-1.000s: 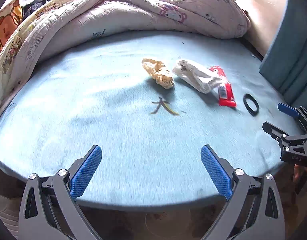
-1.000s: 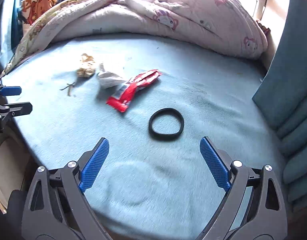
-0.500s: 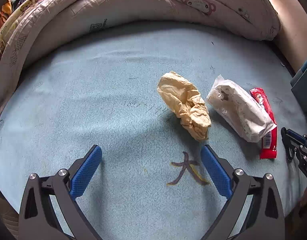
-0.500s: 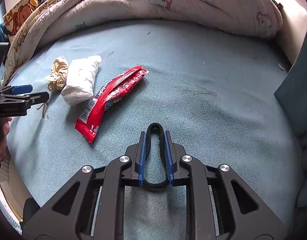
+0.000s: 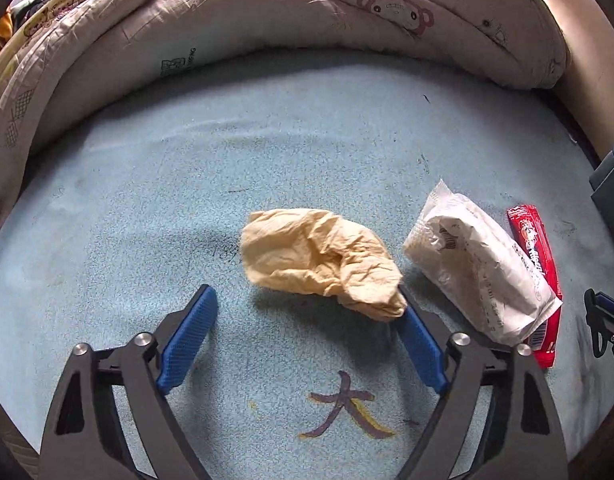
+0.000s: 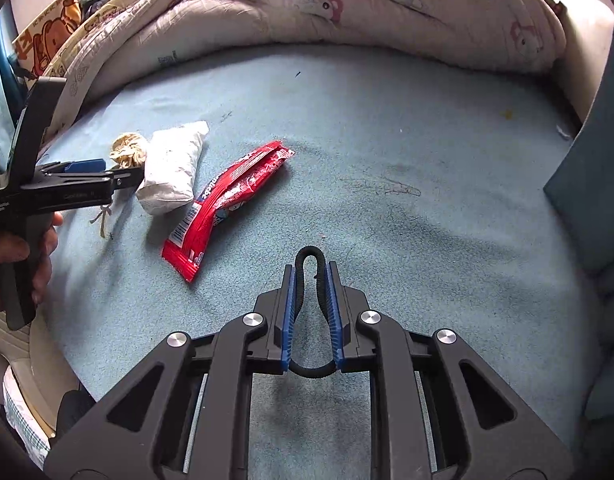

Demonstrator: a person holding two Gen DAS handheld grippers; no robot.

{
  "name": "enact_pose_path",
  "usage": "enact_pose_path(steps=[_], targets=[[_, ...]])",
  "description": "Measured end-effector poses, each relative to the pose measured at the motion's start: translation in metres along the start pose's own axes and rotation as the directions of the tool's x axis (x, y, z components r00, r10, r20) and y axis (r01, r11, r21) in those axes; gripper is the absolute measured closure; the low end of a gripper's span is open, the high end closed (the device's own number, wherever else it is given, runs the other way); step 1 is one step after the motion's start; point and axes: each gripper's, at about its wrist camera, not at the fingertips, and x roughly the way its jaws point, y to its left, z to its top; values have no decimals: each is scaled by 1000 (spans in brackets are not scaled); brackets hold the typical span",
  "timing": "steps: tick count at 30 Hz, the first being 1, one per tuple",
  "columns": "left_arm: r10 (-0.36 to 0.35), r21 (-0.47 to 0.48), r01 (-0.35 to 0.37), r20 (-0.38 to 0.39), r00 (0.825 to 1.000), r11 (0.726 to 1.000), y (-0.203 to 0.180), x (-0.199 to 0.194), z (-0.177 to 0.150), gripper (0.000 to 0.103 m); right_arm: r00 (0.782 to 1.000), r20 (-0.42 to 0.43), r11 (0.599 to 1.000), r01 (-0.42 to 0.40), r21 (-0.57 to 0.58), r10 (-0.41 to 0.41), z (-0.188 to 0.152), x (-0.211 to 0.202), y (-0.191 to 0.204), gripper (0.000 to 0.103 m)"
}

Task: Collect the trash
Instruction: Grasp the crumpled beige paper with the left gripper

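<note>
Your right gripper [image 6: 311, 312] pinches the limp band [image 6: 309, 268]; your left gripper [image 5: 307, 316], jaws closing but apart, should squeeze the light, crushable tissue [image 5: 321, 260] mid-bulk.

Crumpled matt paper wad [image 5: 323, 258], glossy plastic red wrapper [image 6: 231, 200], fuzzy cloth blanket [image 5: 147, 200]

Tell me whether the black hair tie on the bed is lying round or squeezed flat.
Squeezed flat. The right gripper is shut on the black hair tie, pinching it into a narrow loop whose ends poke out past the blue pads.
</note>
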Motion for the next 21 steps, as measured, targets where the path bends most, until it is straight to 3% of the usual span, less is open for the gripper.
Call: enact_pose_path(steps=[2,8,11,12,13,14,15,17,21], targets=[[-12,13,12,2,1000,1000,0,-3,4,64,1000,-1,1000,-1,-6,1,-3,0,1,89],[-31,22,30,20,999,999,1,-19,-4,80,1000,-4,1000,-11,-18,11,-9,2,4,89],[-48,25,47,23,999,999,7,-26,-8,81,1000,-1,999,-19,-26,19,-9,1,9,89],[-43,22,42,33,999,999,9,-29,-10,80,1000,-1,999,-20,-29,20,-9,1,10,89],[-35,10,35,48,998,999,13,-31,-9,60,1000,-1,999,-22,-34,22,-8,1,11,89],[-37,-8,37,65,997,999,17,-35,-8,18,1000,0,999,-24,-38,24,-7,1,13,89],[-35,-24,37,90,995,999,20,-40,-9,3,1000,2,999,-27,-42,27,-6,1,15,89],[-30,-16,32,114,993,999,20,-43,-4,6,999,7,998,-32,-50,32,-5,0,16,89],[3,-18,-2,56,998,1000,16,-19,11,6,999,11,997,-44,-60,44,0,4,16,89]])
